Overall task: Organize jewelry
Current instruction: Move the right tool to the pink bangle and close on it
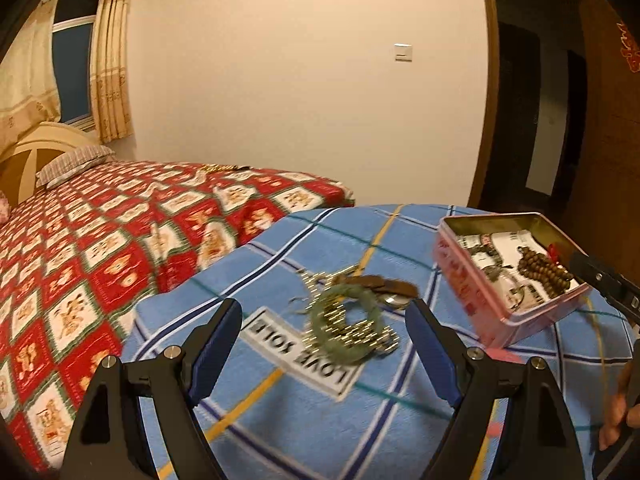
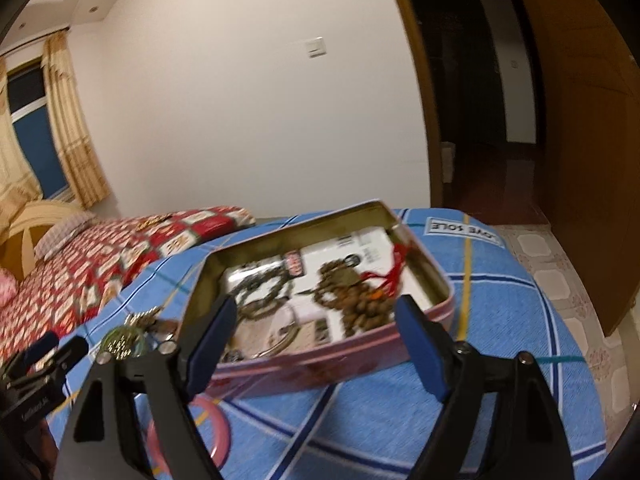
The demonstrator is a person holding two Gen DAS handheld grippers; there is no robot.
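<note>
The left gripper point(image 1: 324, 320) stands with its jaws spread wide and nothing between the pads, and straight ahead of it, just past the fingertips, lies the loose heap of jewelry on the blue checked blanket point(image 1: 280, 412): a green bead bracelet point(image 1: 340, 316) coiled in a ring, with a pale metal chain point(image 1: 320, 304) tangled over it and a brown strap point(image 1: 380, 283) lying behind it, its length running across the view from left to right. The heap sits nearly centred between the two fingers, so this hand looks the nearer one for picking from it, and a forward, slightly downward reach would probably bring the pads to either side of the bracelet. The right gripper point(image 2: 316, 320) is likewise wide open and empty, pointed into the pink tin point(image 2: 360, 356), whose near wall is just in front of its fingertips; from the left wrist view the tin lies to the right of the heap, a little apart from it. Inside the tin rest brown wooden beads point(image 2: 352, 300) with a red tassel point(image 2: 394, 270), darker chains point(image 2: 260, 284), and a printed card. A pink bangle point(image 2: 222, 420) lies on the blanket below the right gripper, nearer than the tin. Beyond is the bed with a red patterned quilt point(image 1: 100, 248).
</note>
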